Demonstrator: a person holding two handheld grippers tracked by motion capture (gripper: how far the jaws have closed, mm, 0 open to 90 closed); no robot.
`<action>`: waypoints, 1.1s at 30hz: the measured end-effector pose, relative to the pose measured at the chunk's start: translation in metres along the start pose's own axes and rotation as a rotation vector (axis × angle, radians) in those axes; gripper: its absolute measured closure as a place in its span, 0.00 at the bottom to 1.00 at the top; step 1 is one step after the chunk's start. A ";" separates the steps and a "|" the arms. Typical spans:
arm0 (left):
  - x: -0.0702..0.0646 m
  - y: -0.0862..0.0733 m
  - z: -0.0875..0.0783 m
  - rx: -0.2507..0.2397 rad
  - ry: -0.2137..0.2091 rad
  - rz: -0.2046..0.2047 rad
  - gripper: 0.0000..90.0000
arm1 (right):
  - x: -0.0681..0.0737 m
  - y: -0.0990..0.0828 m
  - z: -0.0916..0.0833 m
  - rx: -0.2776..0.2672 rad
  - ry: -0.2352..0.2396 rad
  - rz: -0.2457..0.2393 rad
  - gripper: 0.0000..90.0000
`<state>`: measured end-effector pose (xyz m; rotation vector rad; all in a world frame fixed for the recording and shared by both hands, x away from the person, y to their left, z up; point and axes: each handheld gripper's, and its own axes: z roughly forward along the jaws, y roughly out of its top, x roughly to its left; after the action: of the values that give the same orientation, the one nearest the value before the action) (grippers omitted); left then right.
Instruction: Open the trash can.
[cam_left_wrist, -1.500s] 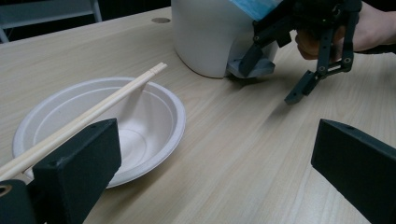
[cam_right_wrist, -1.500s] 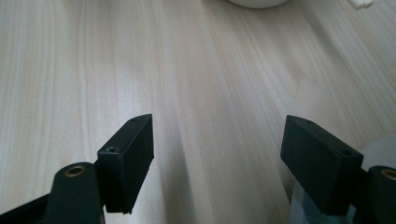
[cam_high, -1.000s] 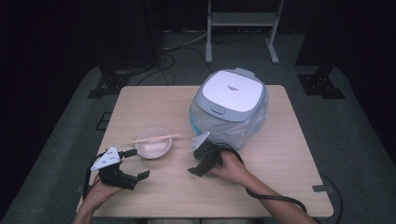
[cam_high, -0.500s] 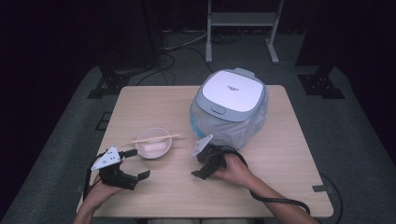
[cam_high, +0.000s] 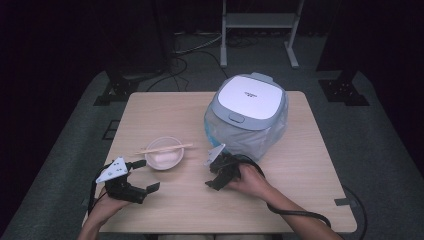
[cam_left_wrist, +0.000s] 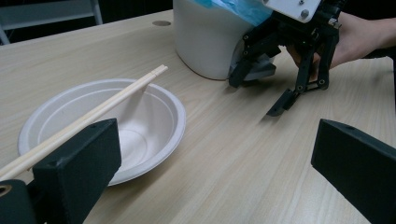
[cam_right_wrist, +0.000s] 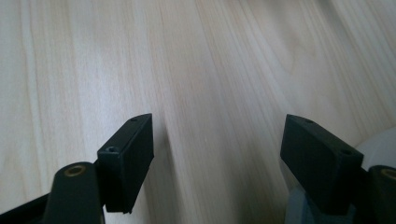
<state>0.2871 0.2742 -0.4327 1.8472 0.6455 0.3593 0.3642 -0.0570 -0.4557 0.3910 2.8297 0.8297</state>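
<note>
A white paper bowl (cam_high: 165, 159) (cam_left_wrist: 140, 121) sits at the front left of the wooden table (cam_high: 300, 200), with a pair of wooden chopsticks (cam_high: 165, 148) (cam_left_wrist: 107, 107) laid across its rim. A rice cooker (cam_high: 250, 107) (cam_left_wrist: 205, 42) with a white lid stands at the centre right, partly wrapped in a clear plastic bag (cam_high: 270, 140). My left gripper (cam_high: 149, 174) (cam_left_wrist: 215, 140) rests open just in front of the bowl, holding nothing. My right gripper (cam_high: 212, 176) (cam_left_wrist: 254, 98) (cam_right_wrist: 219, 135) hovers open over bare wood by the cooker's base. Its jaws have just closed a little, with nothing between them.
Cables trail from both grippers off the table's front edge. A metal stand (cam_high: 260, 30) and more cables lie on the dark floor behind the table. Bare wood stretches between the two grippers and along the table's right side.
</note>
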 end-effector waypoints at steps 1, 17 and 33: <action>0.000 0.000 0.000 0.000 0.000 0.000 0.01 | 0.000 0.000 0.000 0.000 0.000 0.000 0.28; -0.001 0.000 0.004 0.010 -0.006 0.003 0.01 | 0.001 -0.038 -0.024 0.020 -0.011 -0.003 0.33; -0.002 0.001 0.006 0.011 -0.012 0.003 0.01 | 0.015 -0.070 -0.049 -0.143 -0.016 0.053 0.34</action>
<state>0.2888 0.2682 -0.4341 1.8592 0.6376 0.3467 0.3241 -0.1338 -0.4550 0.4520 2.7345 1.0267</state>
